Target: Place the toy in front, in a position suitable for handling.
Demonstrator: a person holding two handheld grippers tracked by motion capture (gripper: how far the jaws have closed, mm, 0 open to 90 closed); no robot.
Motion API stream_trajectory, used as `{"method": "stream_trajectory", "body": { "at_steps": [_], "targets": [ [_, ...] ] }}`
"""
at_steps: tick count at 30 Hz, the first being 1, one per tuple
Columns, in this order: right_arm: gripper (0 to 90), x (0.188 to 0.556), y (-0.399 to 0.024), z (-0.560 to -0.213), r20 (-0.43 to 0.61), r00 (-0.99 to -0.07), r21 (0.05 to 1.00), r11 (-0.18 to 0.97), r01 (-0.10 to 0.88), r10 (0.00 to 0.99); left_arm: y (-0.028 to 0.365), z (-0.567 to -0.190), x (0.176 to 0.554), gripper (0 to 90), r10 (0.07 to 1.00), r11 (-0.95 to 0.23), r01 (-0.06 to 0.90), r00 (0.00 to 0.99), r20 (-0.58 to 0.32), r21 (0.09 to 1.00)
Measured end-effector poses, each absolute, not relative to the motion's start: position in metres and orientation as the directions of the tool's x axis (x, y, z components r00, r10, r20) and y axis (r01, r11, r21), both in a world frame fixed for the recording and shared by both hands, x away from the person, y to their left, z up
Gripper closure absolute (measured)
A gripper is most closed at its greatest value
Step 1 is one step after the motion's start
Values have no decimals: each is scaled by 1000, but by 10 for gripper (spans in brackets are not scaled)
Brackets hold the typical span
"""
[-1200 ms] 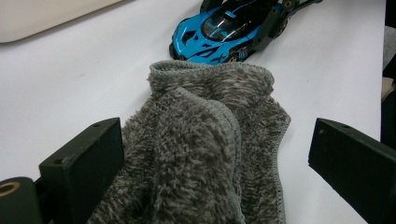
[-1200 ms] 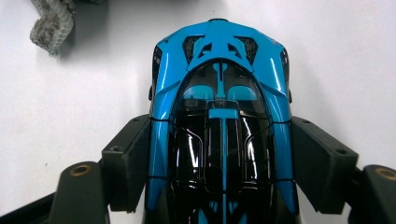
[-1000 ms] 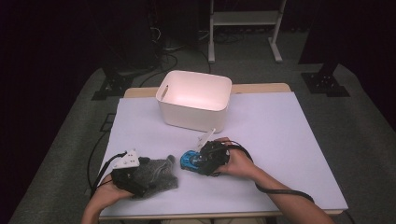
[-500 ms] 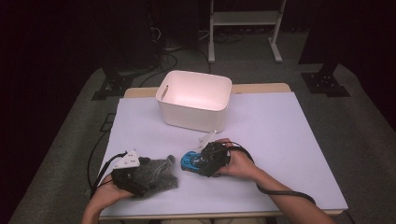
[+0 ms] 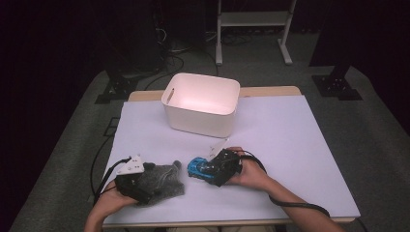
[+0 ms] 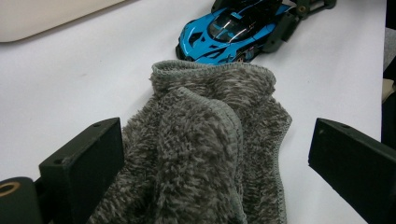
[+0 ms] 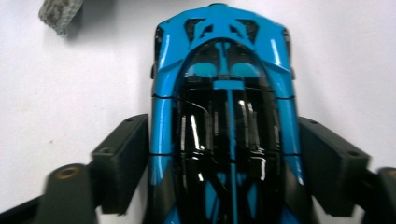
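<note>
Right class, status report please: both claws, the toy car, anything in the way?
Left claw open, straddling grey cloth. Right claw shut on blue toy car, car on table. Cloth beside the car's nose. White bin stands behind, apart.

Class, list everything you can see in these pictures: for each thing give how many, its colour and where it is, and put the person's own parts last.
Toy car: one, blue and black, near the front middle of the table, between the right gripper's jaws.
Fleece cloth: one, grey, crumpled at the front left of the table, between the left gripper's open jaws.
Storage bin: one, white, open-topped, toward the back middle of the table.
Table: one, white top with a wooden edge at the back.
Stand: one, white, on the floor behind the table.
Left gripper: one, black, jaws wide apart either side of the cloth.
Right gripper: one, black, jaws against the car's sides.
Hands: two, left hand, right hand, each holding a gripper.
</note>
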State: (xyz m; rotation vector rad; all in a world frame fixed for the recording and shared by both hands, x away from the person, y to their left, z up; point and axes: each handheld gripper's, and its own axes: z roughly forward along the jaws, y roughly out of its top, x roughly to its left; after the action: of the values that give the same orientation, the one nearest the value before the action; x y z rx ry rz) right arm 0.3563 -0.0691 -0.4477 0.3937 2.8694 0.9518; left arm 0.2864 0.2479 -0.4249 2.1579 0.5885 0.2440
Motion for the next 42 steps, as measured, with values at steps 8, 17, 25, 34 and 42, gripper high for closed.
{"method": "stream_trajectory", "body": {
  "at_steps": [8, 17, 25, 34, 42],
  "targets": [
    [249, 355, -70, -447, -18, -959, 599, 770, 217, 284, 248, -425, 286, 27, 491, -516, 321, 871, -33, 794],
    [254, 354, -72, -439, -1, -963, 597, 773, 215, 268, 248, -424, 286, 27, 489, -515, 319, 871, -32, 796],
    [254, 351, -83, -429, 20, -963, 606, 763, 225, 268, 248, -424, 286, 27, 488, -514, 317, 872, -32, 797],
    [254, 336, -118, -408, 30, -962, 616, 753, 232, 272, 244, -424, 286, 27, 482, -521, 314, 876, -30, 794],
    [253, 323, -145, -414, 46, -969, 609, 762, 219, 242, 240, -424, 286, 27, 476, -525, 310, 879, -28, 793]
  ]
}}
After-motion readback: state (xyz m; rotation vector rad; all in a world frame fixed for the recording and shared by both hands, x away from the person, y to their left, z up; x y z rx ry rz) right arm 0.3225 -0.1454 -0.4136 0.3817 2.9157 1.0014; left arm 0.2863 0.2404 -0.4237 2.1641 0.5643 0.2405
